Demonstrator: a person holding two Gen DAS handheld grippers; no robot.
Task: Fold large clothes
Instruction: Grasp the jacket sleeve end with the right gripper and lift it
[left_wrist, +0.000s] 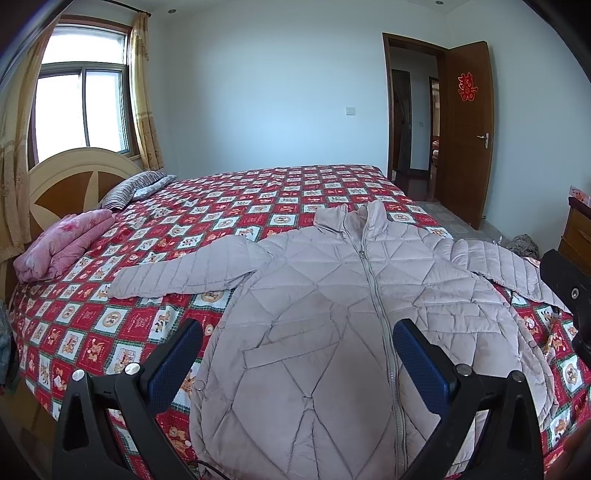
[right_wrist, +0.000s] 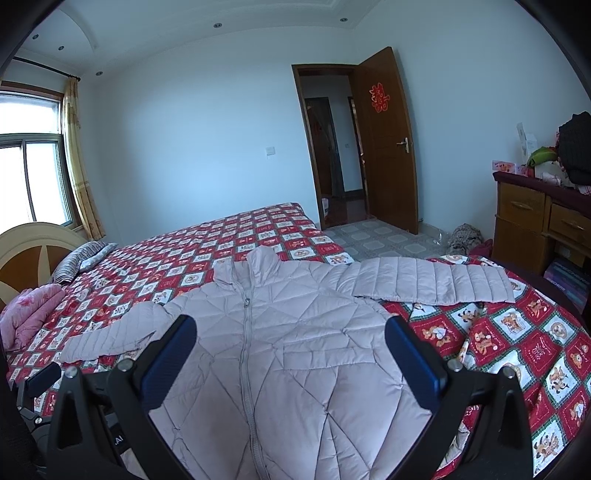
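A pale pink quilted jacket (left_wrist: 325, 317) (right_wrist: 295, 354) lies flat and zipped on the red patterned bedspread (left_wrist: 92, 317) (right_wrist: 517, 354), collar away from me, both sleeves spread sideways. My left gripper (left_wrist: 297, 334) hovers open above the jacket's lower left half, blue pads wide apart, nothing held. My right gripper (right_wrist: 290, 332) is open too, over the jacket's lower middle. Part of the right gripper's black body shows at the right edge of the left wrist view, and part of the left gripper's at the lower left of the right wrist view.
A folded pink blanket (left_wrist: 62, 247) and a striped pillow (left_wrist: 129, 188) lie near the headboard (left_wrist: 70, 181). A wooden dresser (right_wrist: 535, 221) with clutter stands at the right. An open brown door (right_wrist: 384, 140) and tiled floor lie beyond the bed's foot.
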